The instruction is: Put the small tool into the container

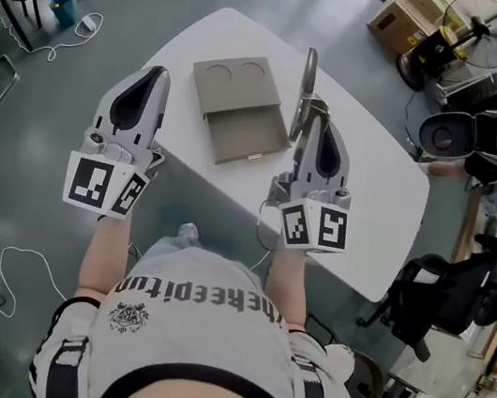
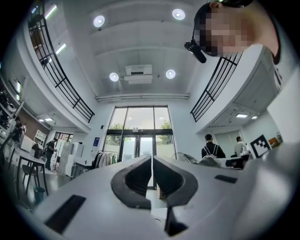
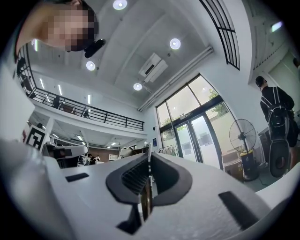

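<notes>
Over white table (image 1: 379, 173), your right gripper (image 1: 315, 112) pinches slim grey metal tool (image 1: 308, 75), long axis pointing away from you. Flat grey rectangular container (image 1: 237, 110) lies just left of tool. Your left gripper (image 1: 154, 77): jaws pressed together, empty.

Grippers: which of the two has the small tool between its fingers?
The right gripper: its fingers are shut on the thin metal tool, which sticks out past them. The left gripper has its fingers closed together on nothing.
</notes>
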### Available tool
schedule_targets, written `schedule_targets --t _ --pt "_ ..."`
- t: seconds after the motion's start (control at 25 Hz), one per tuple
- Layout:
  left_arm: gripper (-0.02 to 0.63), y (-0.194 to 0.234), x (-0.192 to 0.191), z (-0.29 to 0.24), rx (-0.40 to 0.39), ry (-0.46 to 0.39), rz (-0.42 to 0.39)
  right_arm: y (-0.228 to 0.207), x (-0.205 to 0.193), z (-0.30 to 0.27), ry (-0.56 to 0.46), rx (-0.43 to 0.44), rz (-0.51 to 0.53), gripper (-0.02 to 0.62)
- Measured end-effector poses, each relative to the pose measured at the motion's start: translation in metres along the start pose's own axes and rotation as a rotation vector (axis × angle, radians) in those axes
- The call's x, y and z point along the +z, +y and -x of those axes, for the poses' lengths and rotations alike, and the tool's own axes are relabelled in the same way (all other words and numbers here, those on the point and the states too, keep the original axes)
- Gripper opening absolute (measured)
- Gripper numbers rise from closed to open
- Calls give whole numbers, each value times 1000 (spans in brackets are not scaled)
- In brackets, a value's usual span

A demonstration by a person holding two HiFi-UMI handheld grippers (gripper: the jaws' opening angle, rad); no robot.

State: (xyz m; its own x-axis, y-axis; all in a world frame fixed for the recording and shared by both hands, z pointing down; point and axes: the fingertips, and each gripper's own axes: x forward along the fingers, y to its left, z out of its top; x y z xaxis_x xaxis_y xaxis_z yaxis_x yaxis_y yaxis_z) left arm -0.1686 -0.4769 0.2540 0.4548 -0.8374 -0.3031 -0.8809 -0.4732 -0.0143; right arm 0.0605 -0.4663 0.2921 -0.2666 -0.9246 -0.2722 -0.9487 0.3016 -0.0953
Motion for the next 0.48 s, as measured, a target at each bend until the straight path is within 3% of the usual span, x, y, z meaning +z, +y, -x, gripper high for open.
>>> schedule_targets --t 0.24,0.48 --pt "9 18 -12 -15 -24 -1 19 3 -14 -16 22 -8 48 4" --pt "9 28 -22 -25 -24 12 40 8 -40 -27 110 40 148 3"
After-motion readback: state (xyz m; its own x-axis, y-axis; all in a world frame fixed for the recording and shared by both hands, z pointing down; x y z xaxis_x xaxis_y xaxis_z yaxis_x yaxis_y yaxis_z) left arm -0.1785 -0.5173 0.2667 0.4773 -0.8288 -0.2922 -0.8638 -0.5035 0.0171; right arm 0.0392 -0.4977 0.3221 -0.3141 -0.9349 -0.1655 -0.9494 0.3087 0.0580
